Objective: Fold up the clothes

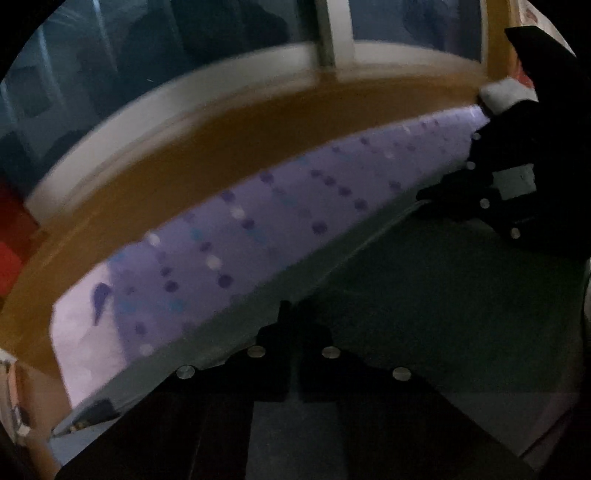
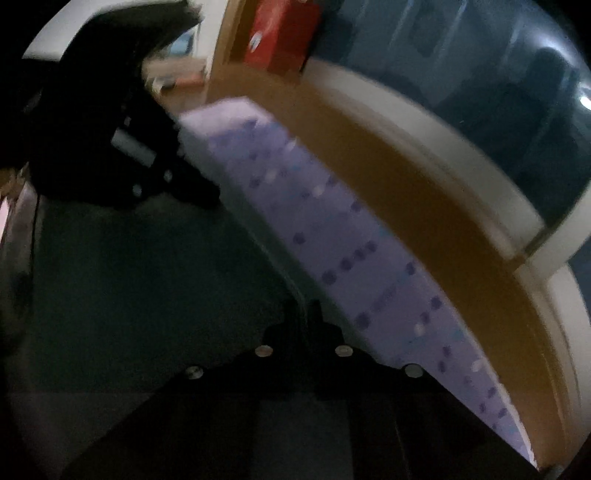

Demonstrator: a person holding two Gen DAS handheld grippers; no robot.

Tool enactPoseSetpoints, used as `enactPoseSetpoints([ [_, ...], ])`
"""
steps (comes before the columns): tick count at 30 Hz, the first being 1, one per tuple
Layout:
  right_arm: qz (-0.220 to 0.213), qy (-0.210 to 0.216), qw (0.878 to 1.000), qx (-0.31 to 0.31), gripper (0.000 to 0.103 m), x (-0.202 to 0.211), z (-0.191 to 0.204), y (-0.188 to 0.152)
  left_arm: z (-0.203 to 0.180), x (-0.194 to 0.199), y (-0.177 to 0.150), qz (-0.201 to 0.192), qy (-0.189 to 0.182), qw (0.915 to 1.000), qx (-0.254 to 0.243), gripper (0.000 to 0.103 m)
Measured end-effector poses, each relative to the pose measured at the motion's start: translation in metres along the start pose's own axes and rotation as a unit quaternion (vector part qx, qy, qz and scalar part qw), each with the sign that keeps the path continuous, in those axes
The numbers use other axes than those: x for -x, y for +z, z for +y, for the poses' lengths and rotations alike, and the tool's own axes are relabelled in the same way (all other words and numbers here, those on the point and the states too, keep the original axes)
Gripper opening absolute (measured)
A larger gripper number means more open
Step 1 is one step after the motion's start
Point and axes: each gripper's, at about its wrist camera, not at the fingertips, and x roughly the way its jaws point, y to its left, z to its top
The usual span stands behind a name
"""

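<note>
While both views are dim and blurred, the left gripper (image 1: 291,314) and right gripper (image 2: 308,314) each show jaws pressed together on the dark green cloth's (image 1: 443,295) edge; beyond it lies a lilac dotted garment (image 1: 258,229) on the wooden table (image 1: 221,147).

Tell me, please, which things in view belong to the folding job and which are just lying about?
Job:
- lilac dotted cloth
- dark green cloth
- left gripper, shut at the dark cloth's edge
- right gripper, shut at the same edge

Lying about:
- red box
- window frame
- wooden table, only the surface under the cloths
</note>
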Motion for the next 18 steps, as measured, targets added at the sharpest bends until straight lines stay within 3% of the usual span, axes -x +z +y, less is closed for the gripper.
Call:
enactPoseSetpoints([
  [3, -0.019, -0.008, 0.999, -0.038, 0.003, 0.011, -0.009, 0.004, 0.018, -0.003, 0.013, -0.023, 0.001, 0.9993, 0.029, 0.001],
  [5, -0.022, -0.014, 0.998, -0.062, 0.003, 0.011, -0.013, 0.002, 0.02, -0.015, 0.016, -0.018, 0.0, 0.9992, 0.035, 0.001],
  [7, -0.005, -0.003, 0.995, -0.099, 0.003, 0.0, -0.019, -0.001, 0.016, -0.037, 0.01, 0.001, 0.006, 0.9996, 0.026, 0.001],
  [10, 0.032, -0.005, 0.993, -0.109, 0.003, -0.026, -0.02, -0.012, 0.014, -0.053, 0.006, -0.004, 0.022, 0.9994, 0.025, 0.004],
  [12, 0.028, -0.013, 0.994, -0.109, 0.006, -0.023, -0.023, -0.008, 0.023, -0.05, 0.006, 0.001, 0.019, 0.9978, 0.064, 0.011],
  [14, 0.036, -0.006, 0.992, -0.124, 0.013, -0.019, -0.029, -0.012, 0.038, -0.042, 0.0, 0.009, 0.013, 0.993, 0.117, 0.02],
  [15, 0.039, -0.011, 0.991, -0.131, 0.025, -0.016, -0.031, -0.013, 0.046, -0.038, -0.003, 0.013, 0.009, 0.9895, 0.144, 0.021],
  [16, 0.043, -0.024, 0.989, -0.139, 0.04, -0.011, -0.033, -0.015, 0.059, -0.028, -0.012, 0.007, 0.011, 0.9836, 0.18, 0.023],
  [18, 0.041, -0.04, 0.986, -0.157, 0.051, -0.002, -0.038, -0.016, 0.093, -0.002, -0.035, -0.013, 0.018, 0.9654, 0.26, 0.028],
])
